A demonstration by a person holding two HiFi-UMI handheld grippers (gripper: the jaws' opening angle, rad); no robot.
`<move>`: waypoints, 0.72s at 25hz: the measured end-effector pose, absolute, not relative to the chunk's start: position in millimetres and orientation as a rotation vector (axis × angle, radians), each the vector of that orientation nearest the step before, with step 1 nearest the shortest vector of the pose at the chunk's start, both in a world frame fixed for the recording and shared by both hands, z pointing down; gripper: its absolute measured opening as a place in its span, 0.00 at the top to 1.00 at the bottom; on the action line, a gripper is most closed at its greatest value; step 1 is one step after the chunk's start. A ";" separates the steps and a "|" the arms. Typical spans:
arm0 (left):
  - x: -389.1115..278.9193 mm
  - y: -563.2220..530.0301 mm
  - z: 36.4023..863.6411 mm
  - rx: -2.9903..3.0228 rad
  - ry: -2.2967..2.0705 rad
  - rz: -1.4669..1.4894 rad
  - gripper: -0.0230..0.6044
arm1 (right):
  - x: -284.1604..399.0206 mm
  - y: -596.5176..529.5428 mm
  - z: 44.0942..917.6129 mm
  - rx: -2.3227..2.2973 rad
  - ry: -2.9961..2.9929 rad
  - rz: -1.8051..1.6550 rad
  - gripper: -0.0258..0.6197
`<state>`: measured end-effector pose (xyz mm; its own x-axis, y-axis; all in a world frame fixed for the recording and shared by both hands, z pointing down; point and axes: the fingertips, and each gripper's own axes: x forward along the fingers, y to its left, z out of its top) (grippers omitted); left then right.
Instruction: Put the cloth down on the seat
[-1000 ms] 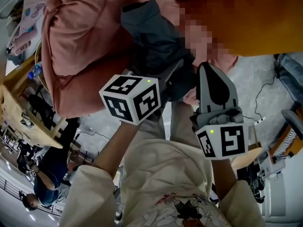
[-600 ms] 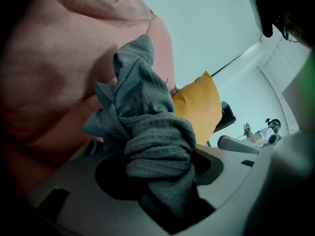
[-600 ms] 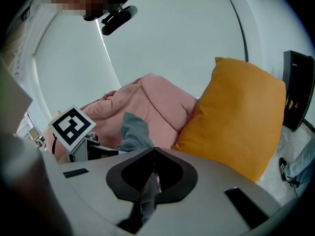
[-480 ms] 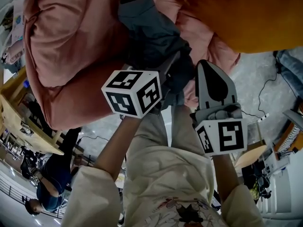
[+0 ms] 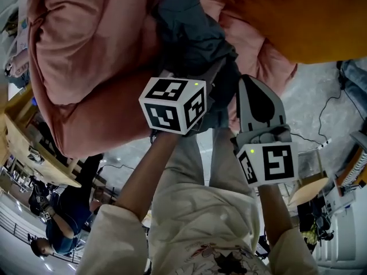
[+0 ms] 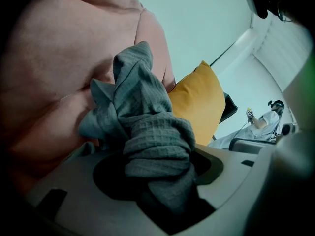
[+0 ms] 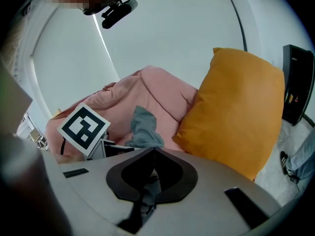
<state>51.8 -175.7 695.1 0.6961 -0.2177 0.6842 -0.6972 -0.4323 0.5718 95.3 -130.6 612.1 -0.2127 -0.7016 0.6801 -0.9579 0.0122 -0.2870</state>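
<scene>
A crumpled grey cloth [image 5: 192,33] hangs bunched over the pink padded seat [image 5: 86,56], and my left gripper [image 5: 221,76] is shut on its lower end. In the left gripper view the cloth [image 6: 147,132] fills the gap between the jaws of the left gripper [image 6: 157,171], with the pink seat [image 6: 54,82] close behind it. My right gripper [image 5: 253,82] is just right of the cloth, its jaws together and holding nothing. From the right gripper view [image 7: 152,154] the cloth [image 7: 143,127] shows against the seat [image 7: 157,97].
An orange cushion [image 5: 298,16] leans on the seat's right side, also in the right gripper view [image 7: 241,107]. A wooden table [image 5: 28,148] and seated people [image 5: 63,222] are at lower left. Cables [image 5: 321,119] trail on the floor at right.
My left gripper with the cloth has shifted right and a little up, toward the seat. The right gripper has hardly moved.
</scene>
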 end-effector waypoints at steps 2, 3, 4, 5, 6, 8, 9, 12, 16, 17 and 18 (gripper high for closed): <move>57.7 -173.3 696.5 2.015 -0.691 0.666 0.53 | 97.2 -130.1 612.4 1.708 -1.953 1.028 0.93; 59.9 -172.6 697.3 2.033 -0.686 0.671 0.53 | 98.2 -130.0 612.8 1.713 -1.952 1.028 0.93; 61.6 -172.3 698.3 2.051 -0.683 0.677 0.53 | 99.2 -129.7 613.8 1.719 -1.950 1.029 0.93; 62.8 -172.0 699.6 2.066 -0.683 0.684 0.52 | 99.9 -128.9 615.3 1.725 -1.946 1.031 0.93; 63.4 -171.2 701.1 2.076 -0.682 0.689 0.52 | 100.3 -127.6 617.1 1.730 -1.941 1.036 0.93; 64.3 -168.7 704.3 2.079 -0.677 0.694 0.51 | 100.7 -124.1 621.9 1.740 -1.932 1.047 0.93; 64.9 -168.3 706.0 2.081 -0.676 0.694 0.51 | 101.2 -123.2 625.3 1.743 -1.928 1.051 0.93; 70.3 -170.0 712.4 2.111 -0.658 0.702 0.50 | 105.0 -123.5 636.9 1.756 -1.914 1.048 0.93; 75.4 -164.6 726.1 2.127 -0.624 0.752 0.48 | 108.0 -116.5 648.0 1.783 -1.877 1.074 0.93; 76.9 -165.1 729.2 2.127 -0.625 0.759 0.47 | 109.0 -116.1 649.4 1.784 -1.875 1.074 0.93; 79.0 -166.0 732.0 2.129 -0.627 0.763 0.46 | 110.3 -116.0 650.3 1.785 -1.874 1.072 0.93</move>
<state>79.0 -166.0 732.0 0.6989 -0.1798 0.6923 -0.6440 -0.5792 0.4997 110.3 -116.0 650.3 -0.1541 -0.7002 0.6972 -0.9558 -0.0733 -0.2848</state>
